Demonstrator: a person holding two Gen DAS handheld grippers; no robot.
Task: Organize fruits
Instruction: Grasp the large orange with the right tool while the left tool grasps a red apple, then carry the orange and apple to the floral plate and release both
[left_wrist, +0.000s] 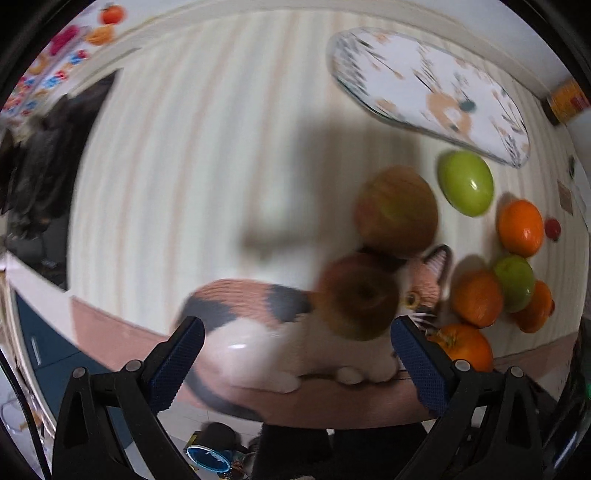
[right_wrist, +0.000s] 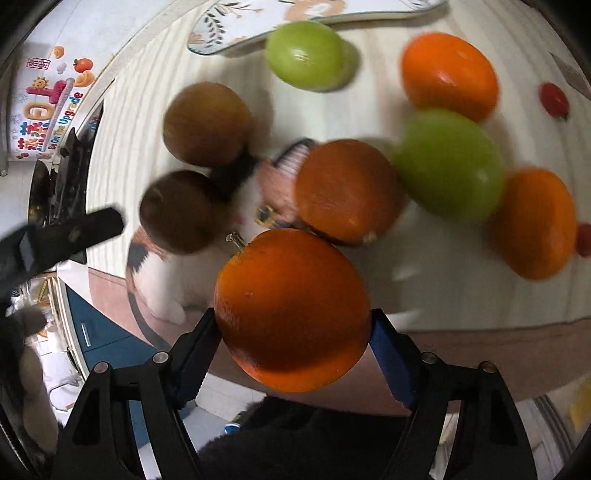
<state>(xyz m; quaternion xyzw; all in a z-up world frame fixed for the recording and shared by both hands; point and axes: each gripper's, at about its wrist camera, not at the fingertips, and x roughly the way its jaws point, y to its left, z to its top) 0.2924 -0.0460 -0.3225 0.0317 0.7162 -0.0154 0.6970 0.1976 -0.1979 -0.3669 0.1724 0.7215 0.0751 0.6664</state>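
Left claw (left_wrist: 297, 332): I see it wide open, nothing held; the near brown fruit (left_wrist: 356, 297) lies between its fingers on the cat picture, untouched as far as I can tell.
Right claw (right_wrist: 295, 325): I see its blue pads on either side of the near orange (right_wrist: 291, 310); the left pad meets the peel, the right looks just at it. I cannot tell if it grips.
Brown fruits: the second (left_wrist: 397, 210) sits just beyond the first, near touching.
Green fruits: one (right_wrist: 304, 55) beside the plate (right_wrist: 221, 33), one (right_wrist: 448, 164) among three further oranges (right_wrist: 349, 192).
Red bits: a small one (right_wrist: 554, 99) far right.
Tabletop (left_wrist: 203, 147): striped cloth, cat mat (left_wrist: 255, 347) at the near edge.
Blur: both views smeared.
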